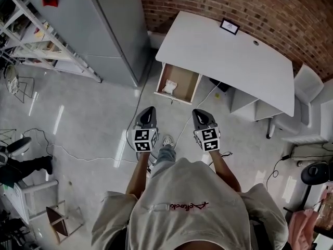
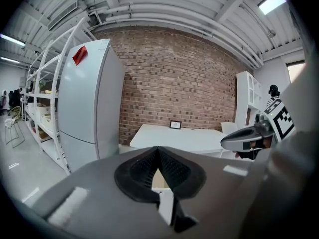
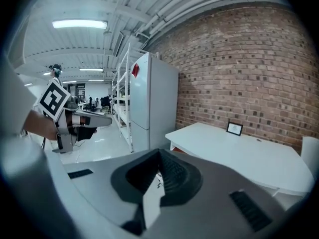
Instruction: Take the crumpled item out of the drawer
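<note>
The crumpled item [image 1: 169, 87] could be missed or shoved deeper if a tool is driven in while clenched, and so light a wad is judged likely to slip from a shallow pinch. It is seen as a small, pale, wrinkled lump on the brown floor of the open drawer [image 1: 185, 82], toward its 9 o'clock wall. The drawer projects from under the white counter [image 1: 229, 61]. The left tool [image 1: 148, 111] and right tool [image 1: 200, 113] are held well apart from it, at its 6 o'clock, both clenched on nothing; the drawer front could be struck on approach.
</note>
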The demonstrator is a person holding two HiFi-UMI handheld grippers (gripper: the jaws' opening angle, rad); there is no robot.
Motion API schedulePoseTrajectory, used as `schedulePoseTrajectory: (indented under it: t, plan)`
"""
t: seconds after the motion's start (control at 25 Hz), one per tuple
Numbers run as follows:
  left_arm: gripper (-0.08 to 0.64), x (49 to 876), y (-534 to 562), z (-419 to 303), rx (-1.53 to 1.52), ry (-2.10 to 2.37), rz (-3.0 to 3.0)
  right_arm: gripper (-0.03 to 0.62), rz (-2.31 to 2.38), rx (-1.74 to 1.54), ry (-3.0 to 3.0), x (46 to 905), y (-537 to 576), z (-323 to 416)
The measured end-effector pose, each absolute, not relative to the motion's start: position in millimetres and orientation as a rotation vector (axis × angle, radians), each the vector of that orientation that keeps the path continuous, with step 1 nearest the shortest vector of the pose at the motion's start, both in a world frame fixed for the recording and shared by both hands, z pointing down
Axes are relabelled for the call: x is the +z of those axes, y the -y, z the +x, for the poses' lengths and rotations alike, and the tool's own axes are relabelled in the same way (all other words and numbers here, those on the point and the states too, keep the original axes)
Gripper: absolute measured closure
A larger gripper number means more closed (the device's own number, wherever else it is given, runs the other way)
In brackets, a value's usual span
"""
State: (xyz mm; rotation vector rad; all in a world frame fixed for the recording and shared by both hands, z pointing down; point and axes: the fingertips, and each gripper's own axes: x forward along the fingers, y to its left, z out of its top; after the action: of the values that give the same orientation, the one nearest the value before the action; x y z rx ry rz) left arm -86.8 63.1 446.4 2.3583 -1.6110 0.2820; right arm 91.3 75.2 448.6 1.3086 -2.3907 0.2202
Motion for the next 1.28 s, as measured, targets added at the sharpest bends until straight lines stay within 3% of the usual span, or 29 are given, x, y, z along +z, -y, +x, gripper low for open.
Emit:
schedulePoseTrajectory:
  t: [0.72,1.28]
  plan:
    - [0.551,445.0,65.6,-136.8,0.270,1.560,2.395,0.580,1.333,0.200,2.373,446.5,51.0,34.0]
    - [0.551,455.0,78.7,-125.4,0.290,1.482,2.428,0.580,1.385,0.244,2.331,457.1,54.9,38.7]
